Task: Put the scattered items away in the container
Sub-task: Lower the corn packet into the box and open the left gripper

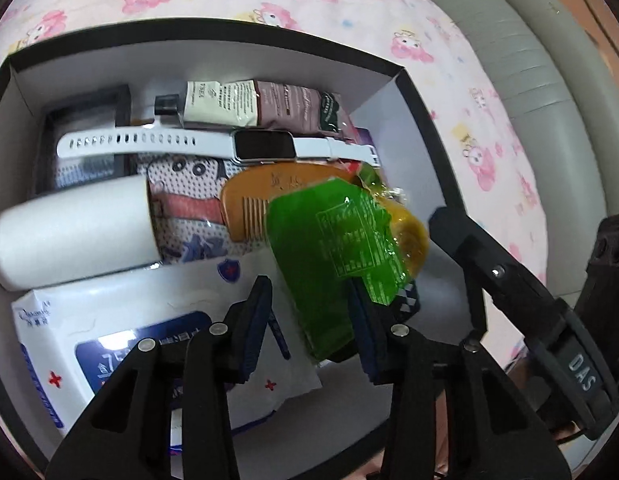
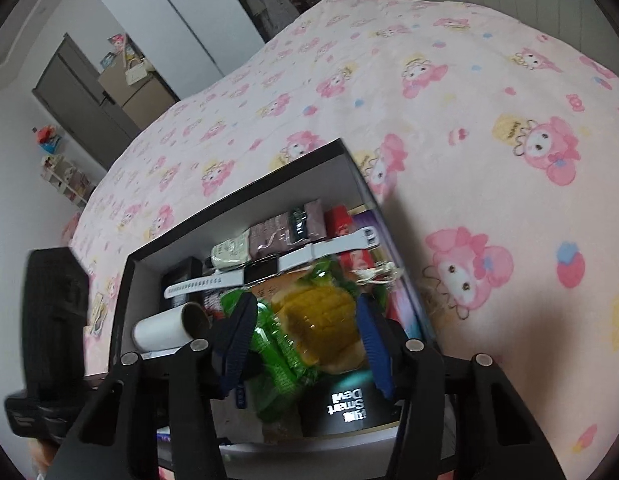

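Left gripper (image 1: 309,320): jaws apart around the green snack packet (image 1: 337,240), over the box (image 1: 421,92); whether it is pinched, I cannot tell.
Right gripper (image 2: 305,340): spread wide, astride the same packet (image 2: 309,320).
Readable: "DAS" on the right gripper's body (image 1: 581,372); "Smart Devi" on a black box (image 2: 349,404).
Inside: white smartwatch (image 1: 265,146), wooden comb (image 1: 253,200), wet wipes (image 1: 149,320).

The box (image 1: 401,76) sits on the bedspread (image 1: 449,40), filling the frame's left and centre. Inside, the watch (image 1: 213,145) lies across the middle, tubes (image 1: 249,104) behind it, roll (image 1: 69,232) at left, wipes pack (image 1: 109,320) in front. The snack packet (image 1: 333,248) sits lower centre, over the comb (image 1: 253,200).
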Action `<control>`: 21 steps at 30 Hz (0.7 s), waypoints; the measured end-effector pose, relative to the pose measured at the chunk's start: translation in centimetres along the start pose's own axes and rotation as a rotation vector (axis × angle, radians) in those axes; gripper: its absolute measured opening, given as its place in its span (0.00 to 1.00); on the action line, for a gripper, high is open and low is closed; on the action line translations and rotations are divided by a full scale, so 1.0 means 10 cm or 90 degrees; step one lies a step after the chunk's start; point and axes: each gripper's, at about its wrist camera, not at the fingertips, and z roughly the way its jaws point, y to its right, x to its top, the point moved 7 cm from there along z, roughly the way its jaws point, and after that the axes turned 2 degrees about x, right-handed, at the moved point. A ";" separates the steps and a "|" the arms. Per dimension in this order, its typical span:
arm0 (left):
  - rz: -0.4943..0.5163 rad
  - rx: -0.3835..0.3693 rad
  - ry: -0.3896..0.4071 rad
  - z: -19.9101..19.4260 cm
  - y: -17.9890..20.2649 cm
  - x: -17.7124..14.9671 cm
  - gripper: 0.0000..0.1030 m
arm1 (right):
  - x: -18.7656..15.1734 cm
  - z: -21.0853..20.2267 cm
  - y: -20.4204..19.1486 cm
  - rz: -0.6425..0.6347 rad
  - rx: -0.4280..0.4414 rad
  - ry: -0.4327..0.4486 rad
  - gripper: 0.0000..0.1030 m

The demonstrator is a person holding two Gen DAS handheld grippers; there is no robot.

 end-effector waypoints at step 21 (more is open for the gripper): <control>0.044 0.077 0.169 -1.23 -0.19 -0.37 0.38 | -0.29 -0.18 -0.78 -0.138 -0.050 0.003 0.46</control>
